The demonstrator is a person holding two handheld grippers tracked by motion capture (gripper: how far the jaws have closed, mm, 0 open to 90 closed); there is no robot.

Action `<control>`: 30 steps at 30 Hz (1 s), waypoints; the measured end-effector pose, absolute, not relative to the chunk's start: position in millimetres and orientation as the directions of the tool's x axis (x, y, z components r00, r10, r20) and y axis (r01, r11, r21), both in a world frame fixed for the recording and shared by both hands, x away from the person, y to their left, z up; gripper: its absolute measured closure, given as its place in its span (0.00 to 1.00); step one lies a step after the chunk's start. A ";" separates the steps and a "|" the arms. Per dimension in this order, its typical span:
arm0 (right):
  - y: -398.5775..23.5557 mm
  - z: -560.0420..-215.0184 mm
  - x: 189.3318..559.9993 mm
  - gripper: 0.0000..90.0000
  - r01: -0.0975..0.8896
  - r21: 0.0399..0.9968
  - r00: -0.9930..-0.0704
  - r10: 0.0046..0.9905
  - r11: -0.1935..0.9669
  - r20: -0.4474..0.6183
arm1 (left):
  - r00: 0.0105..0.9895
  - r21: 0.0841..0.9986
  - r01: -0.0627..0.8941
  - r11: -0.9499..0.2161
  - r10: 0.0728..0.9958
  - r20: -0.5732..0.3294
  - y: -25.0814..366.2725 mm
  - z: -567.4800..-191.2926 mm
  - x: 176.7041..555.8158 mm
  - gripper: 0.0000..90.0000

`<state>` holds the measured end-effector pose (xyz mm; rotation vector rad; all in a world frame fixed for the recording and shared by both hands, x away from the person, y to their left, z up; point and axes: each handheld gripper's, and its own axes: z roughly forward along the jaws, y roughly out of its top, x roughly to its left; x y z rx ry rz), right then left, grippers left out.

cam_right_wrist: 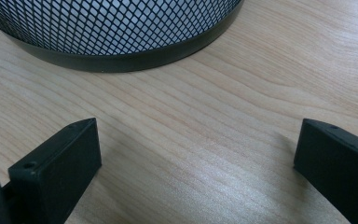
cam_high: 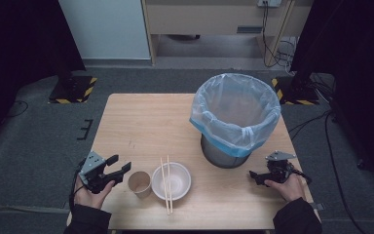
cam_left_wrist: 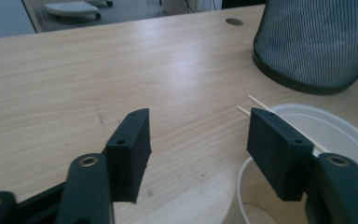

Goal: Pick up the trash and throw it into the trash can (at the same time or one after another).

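A brown paper cup [cam_high: 140,183] stands near the table's front edge, with a white bowl [cam_high: 171,181] just right of it. A pair of wooden chopsticks [cam_high: 164,185] lies across the bowl. My left gripper [cam_high: 121,163] hovers just left of the cup, jaws open and empty. In the left gripper view, that gripper [cam_left_wrist: 198,135] has its right jaw over the cup's rim [cam_left_wrist: 240,196], and beyond it lie the bowl [cam_left_wrist: 335,126] and the chopstick tips [cam_left_wrist: 261,103]. My right gripper [cam_high: 254,177] rests at the front right, open, with bare wood between its jaws [cam_right_wrist: 198,149].
A black mesh bin [cam_high: 224,155] lined with a clear blue bag [cam_high: 235,109] stands at the table's right middle, close ahead of the right gripper [cam_right_wrist: 116,28]. The wooden table [cam_high: 141,122] has bare surface at its left and back. Dark floor surrounds it.
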<state>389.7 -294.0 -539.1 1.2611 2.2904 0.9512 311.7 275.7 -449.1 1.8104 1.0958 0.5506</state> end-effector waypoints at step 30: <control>-293.8 -539.2 389.7 0.01 0.601 0.705 -0.540 0.842 0.376 0.011 | 0.589 0.723 0.594 -0.352 0.803 -0.092 255.2 -470.7 319.9 0.85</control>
